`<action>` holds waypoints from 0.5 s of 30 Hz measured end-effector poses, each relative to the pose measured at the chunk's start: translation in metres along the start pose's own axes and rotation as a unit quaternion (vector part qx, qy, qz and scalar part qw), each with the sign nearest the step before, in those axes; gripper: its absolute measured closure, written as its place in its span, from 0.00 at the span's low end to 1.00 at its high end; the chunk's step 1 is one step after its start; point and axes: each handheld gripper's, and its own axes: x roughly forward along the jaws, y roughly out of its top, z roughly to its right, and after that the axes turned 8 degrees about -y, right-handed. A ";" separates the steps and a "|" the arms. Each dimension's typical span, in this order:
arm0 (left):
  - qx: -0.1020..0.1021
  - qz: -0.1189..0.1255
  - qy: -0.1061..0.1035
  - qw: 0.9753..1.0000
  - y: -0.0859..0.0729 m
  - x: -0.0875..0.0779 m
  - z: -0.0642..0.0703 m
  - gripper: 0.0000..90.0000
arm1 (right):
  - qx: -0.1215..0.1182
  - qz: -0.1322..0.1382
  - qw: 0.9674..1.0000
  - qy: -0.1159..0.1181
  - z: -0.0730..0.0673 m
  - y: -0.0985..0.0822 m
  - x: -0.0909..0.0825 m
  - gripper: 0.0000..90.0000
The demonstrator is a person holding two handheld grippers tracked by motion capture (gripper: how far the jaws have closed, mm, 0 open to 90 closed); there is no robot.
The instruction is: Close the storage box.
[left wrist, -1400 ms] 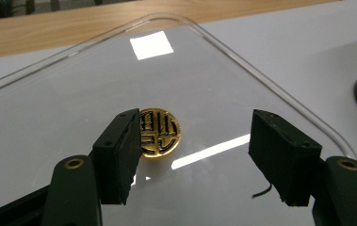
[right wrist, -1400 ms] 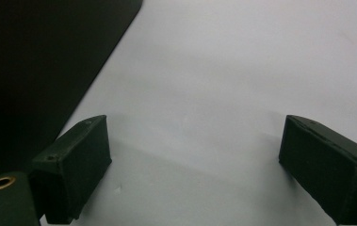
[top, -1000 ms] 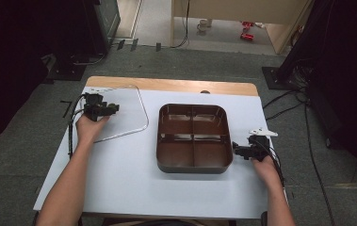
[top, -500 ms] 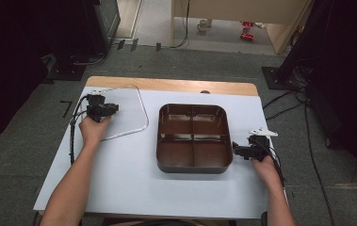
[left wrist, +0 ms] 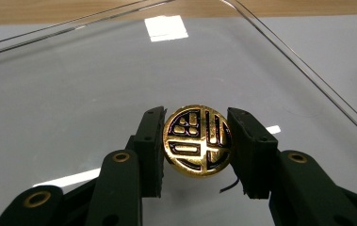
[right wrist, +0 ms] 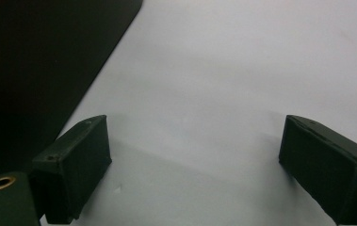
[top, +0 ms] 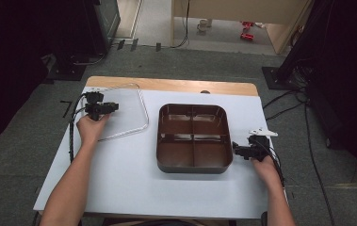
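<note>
- Your left gripper (left wrist: 196,141) clamped the gold emblem knob (left wrist: 198,140) on the clear lid (left wrist: 96,70).
- Your right gripper (right wrist: 195,165) sat spread apart beside the brown tray (top: 192,165).

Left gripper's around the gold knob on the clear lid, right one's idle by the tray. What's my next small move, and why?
Probably squeeze the left gripper fully onto the gold knob and lift the clear lid slightly. The pads already bracket the knob, and the lid lies flat on the table beside the open, empty brown tray. The right gripper sits open beside the tray.
</note>
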 end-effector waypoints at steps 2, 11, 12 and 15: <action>0.015 -0.003 0.011 1.000 0.002 -0.001 0.005 0.66 | 0.000 0.000 1.000 0.000 0.000 0.000 0.000 0.10; 0.025 -0.014 0.009 1.000 0.012 -0.011 0.018 0.66 | 0.000 0.000 1.000 0.000 0.000 0.000 0.000 0.10; 0.025 -0.014 0.008 1.000 0.013 -0.013 0.020 0.66 | 0.000 0.000 1.000 0.000 0.000 0.000 0.000 0.10; 0.024 -0.015 0.004 1.000 0.016 -0.018 0.025 0.66 | 0.000 0.000 1.000 0.000 0.000 0.000 0.000 0.10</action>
